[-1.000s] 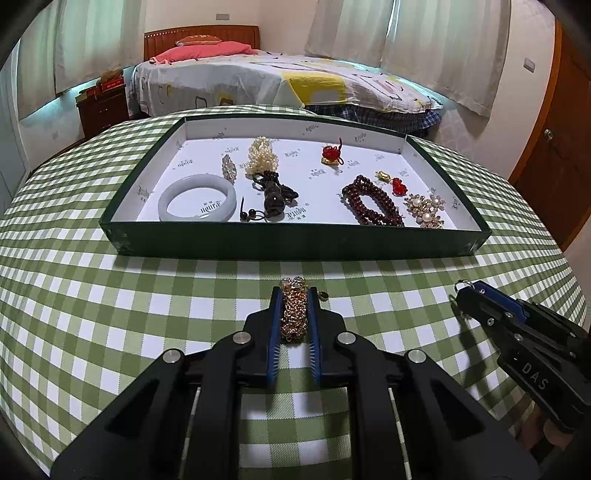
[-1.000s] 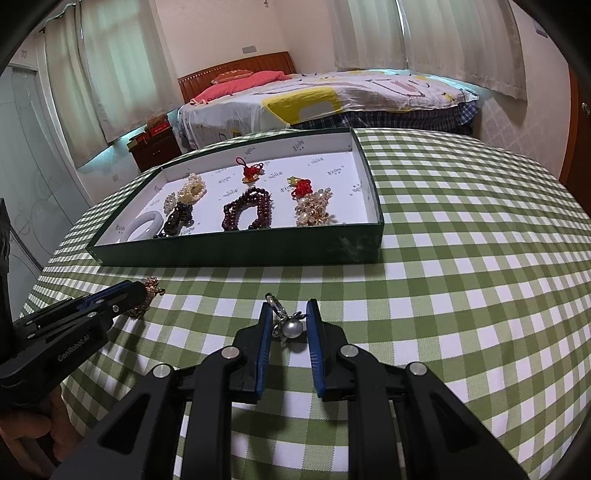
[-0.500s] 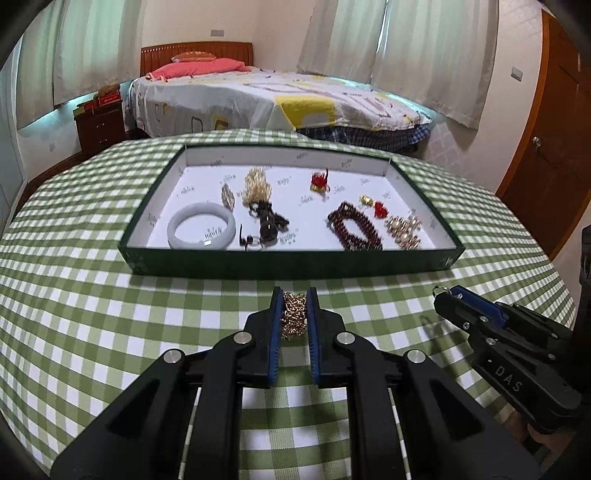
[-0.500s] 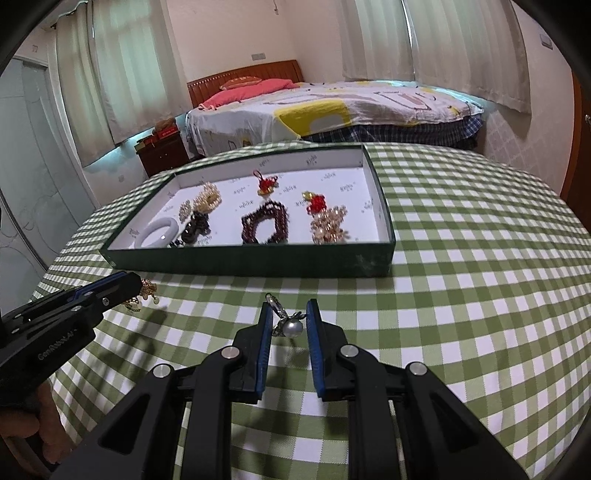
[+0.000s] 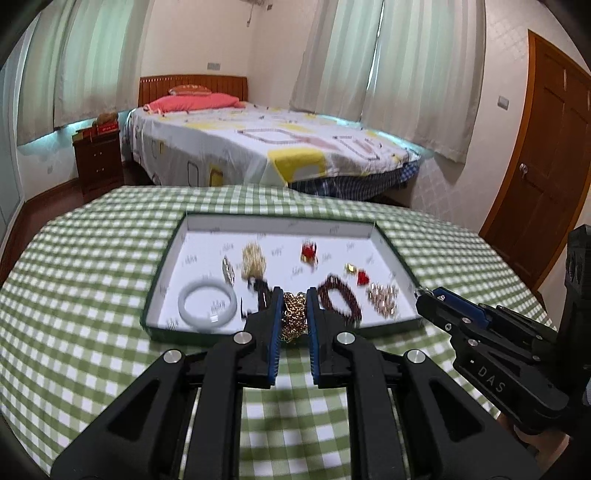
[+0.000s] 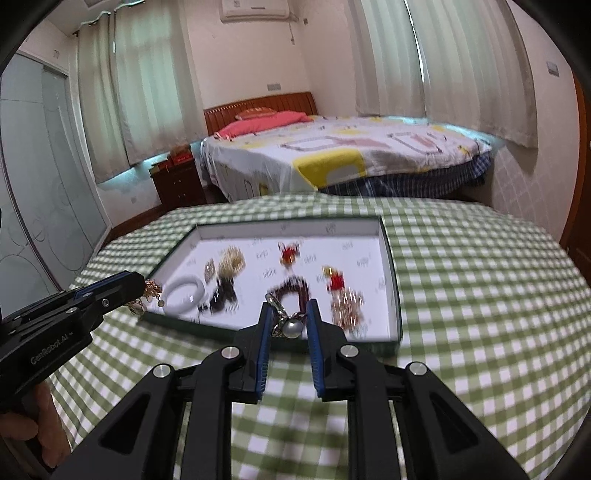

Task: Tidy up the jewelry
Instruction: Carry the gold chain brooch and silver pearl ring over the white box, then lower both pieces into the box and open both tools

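Your left gripper (image 5: 292, 317) is clamped on the gold chain (image 5: 293, 318), your right gripper (image 6: 289, 325) on the pearl pendant (image 6: 291, 328). Both hang above the bench (image 5: 92, 295) before the tray (image 5: 184, 334), likely lifted to clear its near wall and join the sorted pieces.

A bedroom with pale cream walls (image 5: 229, 37); a bed (image 5: 258, 147) stands against the far wall, its headboard (image 5: 192, 86) of reddish wood, a pink pillow (image 5: 195, 101) at its head, a white spread with yellow and grey squares over a blue checked valance; a dark wooden nightstand (image 5: 98, 162) sits just beside it to the left; long pale curtains (image 5: 399, 74) hang over the windows, daylight glowing through them; a brown wooden door (image 5: 543, 177) stands at the right; an air conditioner (image 6: 255, 9) is mounted high on the wall; a frosted glass panel (image 6: 33, 177) closes the left side; the floor is dark reddish wood (image 5: 55, 195); in the foreground is a round table under a green-and-white checked cloth (image 5: 81, 280).
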A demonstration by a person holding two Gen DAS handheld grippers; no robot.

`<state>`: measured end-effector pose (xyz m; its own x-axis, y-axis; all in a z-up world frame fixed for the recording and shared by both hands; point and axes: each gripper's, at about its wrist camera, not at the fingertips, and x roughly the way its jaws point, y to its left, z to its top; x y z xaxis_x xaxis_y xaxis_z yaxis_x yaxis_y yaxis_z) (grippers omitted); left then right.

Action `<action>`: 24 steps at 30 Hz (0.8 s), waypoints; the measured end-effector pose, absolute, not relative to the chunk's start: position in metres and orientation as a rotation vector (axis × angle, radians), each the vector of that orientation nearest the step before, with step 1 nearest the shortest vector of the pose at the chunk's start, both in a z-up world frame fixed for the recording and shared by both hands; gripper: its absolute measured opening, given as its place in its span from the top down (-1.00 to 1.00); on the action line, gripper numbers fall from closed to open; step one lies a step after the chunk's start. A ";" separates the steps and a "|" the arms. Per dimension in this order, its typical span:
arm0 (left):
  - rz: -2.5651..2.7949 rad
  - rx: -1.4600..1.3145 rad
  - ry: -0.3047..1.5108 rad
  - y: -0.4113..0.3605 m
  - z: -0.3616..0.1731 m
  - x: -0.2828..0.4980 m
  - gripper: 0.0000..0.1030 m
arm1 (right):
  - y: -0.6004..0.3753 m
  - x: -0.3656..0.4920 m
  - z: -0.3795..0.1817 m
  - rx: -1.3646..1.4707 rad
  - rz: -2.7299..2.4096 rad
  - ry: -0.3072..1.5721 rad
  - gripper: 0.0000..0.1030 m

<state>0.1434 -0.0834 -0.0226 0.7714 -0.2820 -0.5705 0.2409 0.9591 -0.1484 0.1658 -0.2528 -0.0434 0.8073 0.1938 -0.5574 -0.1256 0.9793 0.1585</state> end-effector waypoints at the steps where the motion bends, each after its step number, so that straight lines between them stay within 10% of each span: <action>1: -0.283 -0.069 0.618 -0.083 -0.018 0.147 0.75 | -0.252 0.169 -0.039 0.115 0.172 0.596 0.62; 24: -0.240 -0.049 0.543 -0.072 -0.001 0.251 0.75 | -0.247 0.265 -0.016 0.085 0.157 0.527 0.62</action>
<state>0.2508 -0.0721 -0.0008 0.8289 -0.2385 -0.5060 0.2128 0.9710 -0.1090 0.2655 -0.2467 -0.0161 0.8529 0.1711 -0.4933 -0.1276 0.9844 0.1209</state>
